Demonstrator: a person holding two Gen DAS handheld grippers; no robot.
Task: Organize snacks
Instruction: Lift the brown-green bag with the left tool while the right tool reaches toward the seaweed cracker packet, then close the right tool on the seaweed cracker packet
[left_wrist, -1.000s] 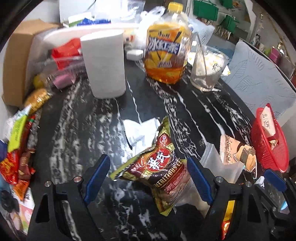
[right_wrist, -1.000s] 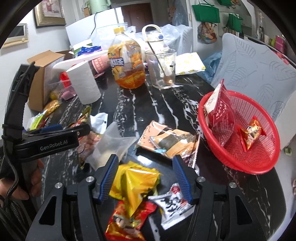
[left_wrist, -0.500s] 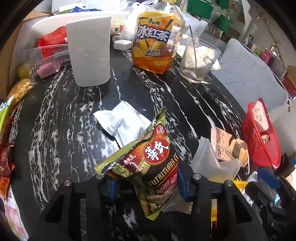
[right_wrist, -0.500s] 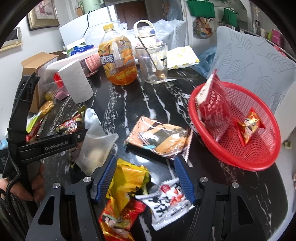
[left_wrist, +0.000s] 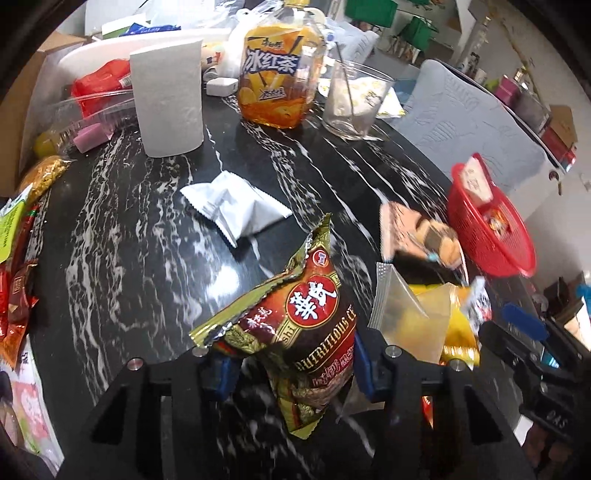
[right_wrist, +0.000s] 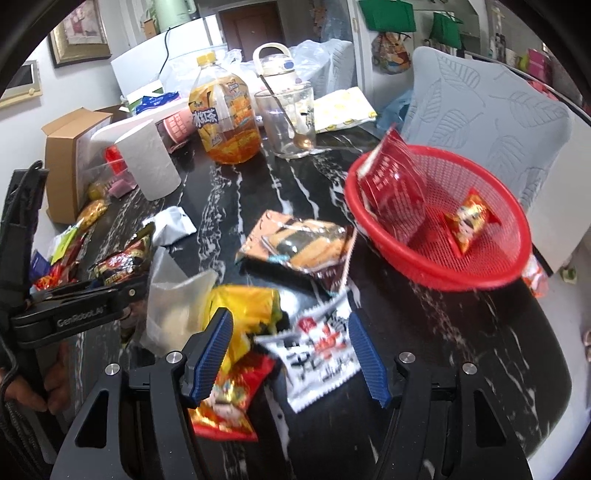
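Left wrist: left gripper clamps brown snack bag reading "NUTRITIOUS".

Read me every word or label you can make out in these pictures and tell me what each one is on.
"冰红茶": tea bottle label.
"NUTRITIOUS", partly cut off: brown snack bag in the left gripper.
"GenRobot.AI": left gripper body, seen from the right wrist view.
White packet between the open right gripper fingers: large characters, too blurred.
Red pack in the basket: print too small.
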